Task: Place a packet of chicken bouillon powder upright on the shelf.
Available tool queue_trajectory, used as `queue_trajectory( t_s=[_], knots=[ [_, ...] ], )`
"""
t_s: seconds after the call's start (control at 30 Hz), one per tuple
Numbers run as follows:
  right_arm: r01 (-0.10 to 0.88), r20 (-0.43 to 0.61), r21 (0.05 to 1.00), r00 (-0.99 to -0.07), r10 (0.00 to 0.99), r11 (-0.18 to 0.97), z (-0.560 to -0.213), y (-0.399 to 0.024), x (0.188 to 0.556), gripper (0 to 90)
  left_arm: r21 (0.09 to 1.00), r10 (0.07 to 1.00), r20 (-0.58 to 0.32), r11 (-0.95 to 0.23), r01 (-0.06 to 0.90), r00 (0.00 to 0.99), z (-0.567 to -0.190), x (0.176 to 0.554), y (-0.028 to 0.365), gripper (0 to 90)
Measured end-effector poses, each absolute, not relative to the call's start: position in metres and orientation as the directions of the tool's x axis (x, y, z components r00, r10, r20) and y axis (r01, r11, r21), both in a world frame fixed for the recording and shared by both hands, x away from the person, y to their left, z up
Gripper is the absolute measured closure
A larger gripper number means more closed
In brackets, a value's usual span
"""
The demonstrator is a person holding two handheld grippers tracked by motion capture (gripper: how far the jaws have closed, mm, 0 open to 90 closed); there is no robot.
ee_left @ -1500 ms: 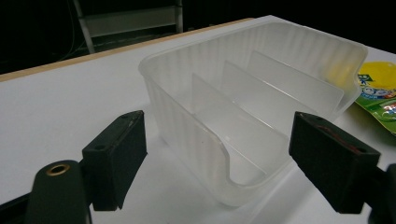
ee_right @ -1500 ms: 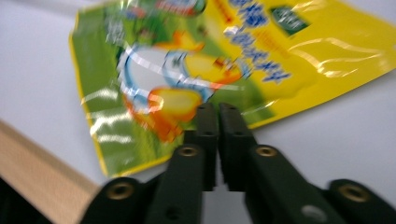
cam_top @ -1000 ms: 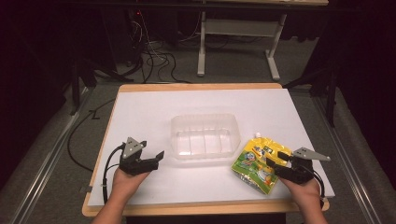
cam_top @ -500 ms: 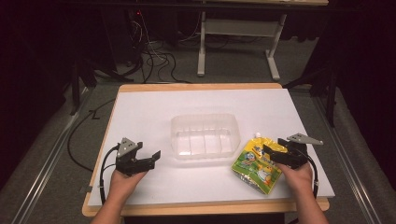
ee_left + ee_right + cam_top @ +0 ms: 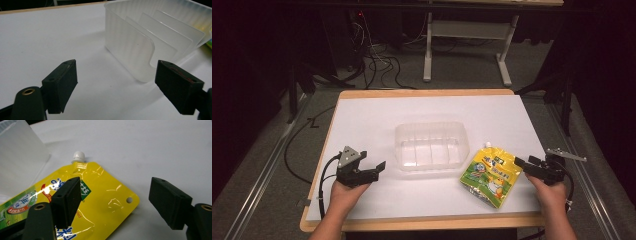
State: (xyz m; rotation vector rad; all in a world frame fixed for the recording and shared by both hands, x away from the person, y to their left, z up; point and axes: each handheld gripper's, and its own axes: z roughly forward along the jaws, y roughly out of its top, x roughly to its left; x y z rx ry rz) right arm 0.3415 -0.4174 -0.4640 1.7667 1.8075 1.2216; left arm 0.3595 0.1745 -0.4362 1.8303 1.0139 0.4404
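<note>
A yellow spouted pouch (image 5: 491,176) lies flat on the white table top, right of a clear plastic container (image 5: 430,127). My right gripper (image 5: 525,167) hovers at the pouch's right edge and points left at it. In the right gripper view the pouch (image 5: 100,192) with its white cap (image 5: 78,156) lies under the right gripper (image 5: 115,197). Its jaws stand wide, have just closed a little, and do not press on anything. My left gripper (image 5: 377,171) is open, left of the container, and holds nothing. The container's ribbed wall (image 5: 130,47) stands just beyond the left gripper (image 5: 116,80).
The white sheet (image 5: 372,120) covers a wooden-edged table. The container has thin dividers inside. Black cables (image 5: 302,155) trail off the left side. A metal stand (image 5: 462,35) and dark floor lie beyond the far edge.
My right gripper has moved to the right, from over the pouch to its right edge. The pouch, the container and the left gripper have stayed put.
</note>
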Motion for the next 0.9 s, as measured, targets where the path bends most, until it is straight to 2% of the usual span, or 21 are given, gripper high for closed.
queue_trajectory(
  t_s=[0.07, 0.1, 0.17, 0.2, 0.33, 0.43, 0.5, 0.53, 0.6, 0.67, 0.73, 0.9],
  knots=[
    [0.667, 0.359, 0.727, -0.165, 0.919, -0.164, -0.466, -0.417, 0.343, 31.2, 0.872, 0.793, -0.131, -0.194, 0.449, 0.596, -0.436, 0.359, 0.174, 17.3],
    [0.688, 0.353, 0.708, -0.149, 0.924, -0.159, -0.468, -0.416, 0.346, 35.4, 0.87, 0.791, -0.129, -0.199, 0.45, 0.599, -0.436, 0.359, 0.174, 17.1],
    [0.694, 0.357, 0.701, -0.142, 0.923, -0.164, -0.469, -0.416, 0.347, 37.8, 0.871, 0.792, -0.126, -0.199, 0.448, 0.597, -0.438, 0.358, 0.173, 17.1],
    [0.715, 0.386, 0.674, -0.127, 0.914, -0.186, -0.472, -0.417, 0.35, 41.2, 0.87, 0.79, -0.124, -0.204, 0.448, 0.6, -0.439, 0.358, 0.173, 17.5],
    [0.726, 0.404, 0.66, -0.125, 0.906, -0.194, -0.474, -0.417, 0.351, 42.6, 0.867, 0.784, -0.108, -0.227, 0.444, 0.612, -0.441, 0.359, 0.171, 17.6],
    [0.716, 0.473, 0.649, -0.112, 0.874, -0.259, -0.476, -0.423, 0.349, 47.4, 0.869, 0.781, -0.106, -0.228, 0.439, 0.615, -0.441, 0.359, 0.172, 18.2],
    [0.68, 0.502, 0.676, -0.145, 0.852, -0.283, -0.473, -0.427, 0.345, 56.5, 0.87, 0.781, -0.103, -0.23, 0.437, 0.617, -0.441, 0.359, 0.172, 18.5],
    [0.655, 0.53, 0.698, -0.203, 0.823, -0.288, -0.468, -0.426, 0.34, 59.4, 0.87, 0.779, -0.099, -0.235, 0.434, 0.619, -0.441, 0.359, 0.171, 18.7],
    [0.662, 0.526, 0.702, -0.237, 0.817, -0.261, -0.466, -0.422, 0.34, 62.3, 0.869, 0.774, -0.093, -0.244, 0.431, 0.626, -0.442, 0.359, 0.17, 18.8],
    [0.668, 0.512, 0.702, -0.232, 0.827, -0.247, -0.467, -0.419, 0.34, 62.2, 0.867, 0.771, -0.091, -0.251, 0.431, 0.63, -0.443, 0.359, 0.168, 18.8],
    [0.69, 0.484, 0.685, -0.191, 0.854, -0.234, -0.471, -0.418, 0.342, 61.5, 0.864, 0.769, -0.089, -0.257, 0.434, 0.633, -0.444, 0.359, 0.166, 18.8],
    [0.741, 0.518, 0.615, -0.121, 0.847, -0.271, -0.481, -0.421, 0.349, 58.0, 0.865, 0.767, -0.08, -0.264, 0.427, 0.636, -0.445, 0.358, 0.164, 19.1]
  ],
)
